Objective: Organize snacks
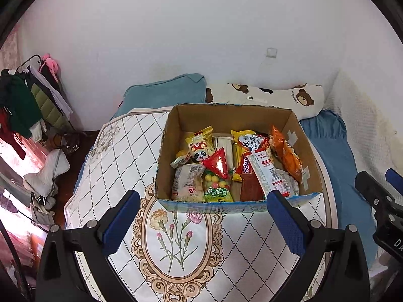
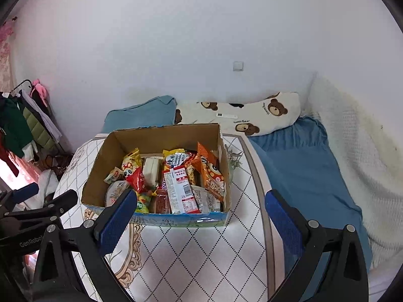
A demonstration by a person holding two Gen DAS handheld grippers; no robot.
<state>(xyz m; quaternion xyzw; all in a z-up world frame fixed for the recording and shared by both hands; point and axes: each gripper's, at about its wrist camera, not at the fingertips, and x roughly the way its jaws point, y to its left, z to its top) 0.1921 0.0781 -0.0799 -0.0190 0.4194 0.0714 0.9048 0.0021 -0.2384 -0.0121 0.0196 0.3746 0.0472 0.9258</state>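
An open cardboard box (image 1: 173, 151) (image 2: 100, 171) stands on a small table with a floral cloth (image 1: 181, 239) (image 2: 201, 246). It holds several snack packets: a red triangular pack (image 1: 217, 162) (image 2: 137, 180), an orange bag (image 1: 287, 151) (image 2: 212, 176), a white and red bar pack (image 1: 267, 173) (image 2: 180, 191), a panda pack (image 1: 200, 144). My left gripper (image 1: 204, 201) is open and empty, in front of the box's near wall. My right gripper (image 2: 201, 201) is open and empty, also before the near wall. Each gripper shows at the edge of the other's view.
The table stands on a bed with a blue sheet (image 2: 302, 171), a teal pillow (image 1: 166, 93) and a bear-print pillow (image 2: 252, 115). A clothes rack (image 1: 27, 95) stands at the left. A white wall is behind.
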